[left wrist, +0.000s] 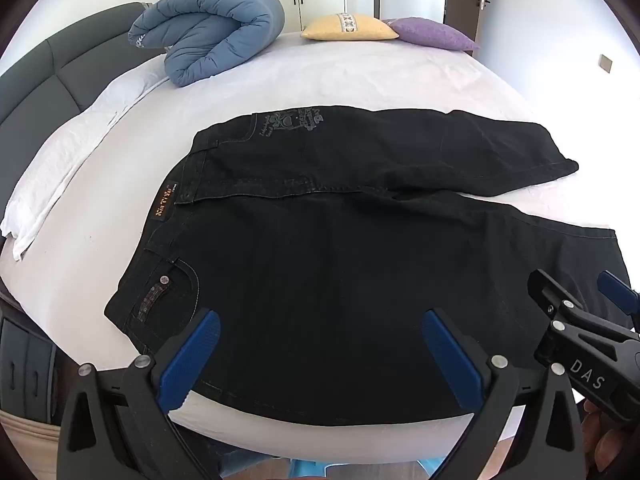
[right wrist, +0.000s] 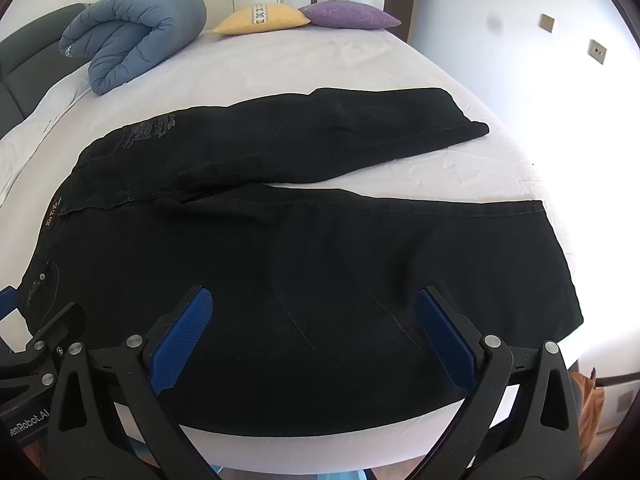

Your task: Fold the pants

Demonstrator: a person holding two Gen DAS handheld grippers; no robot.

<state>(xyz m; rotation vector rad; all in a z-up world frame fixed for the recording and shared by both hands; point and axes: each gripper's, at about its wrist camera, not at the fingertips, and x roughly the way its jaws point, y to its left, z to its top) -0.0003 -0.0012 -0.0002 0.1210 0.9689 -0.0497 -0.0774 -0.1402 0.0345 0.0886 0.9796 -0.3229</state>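
Black jeans [left wrist: 340, 264] lie flat on the white bed, waistband to the left, both legs spread to the right; they also show in the right wrist view [right wrist: 320, 248]. The far leg [left wrist: 460, 152] angles away from the near leg [left wrist: 500, 272]. My left gripper [left wrist: 320, 344] is open and empty, above the near edge by the hip and pocket. My right gripper [right wrist: 314, 328] is open and empty, above the near leg's near edge. The right gripper's fingers [left wrist: 560, 308] show at the right of the left wrist view, and the left gripper's body [right wrist: 36, 364] at the left of the right wrist view.
A rolled blue duvet [left wrist: 208, 32] lies at the far left of the bed [left wrist: 360, 76]. A yellow pillow [left wrist: 348, 28] and a purple pillow [left wrist: 432, 34] lie at the far edge. A grey headboard [left wrist: 40, 76] runs along the left. The bed's near edge lies just below the jeans.
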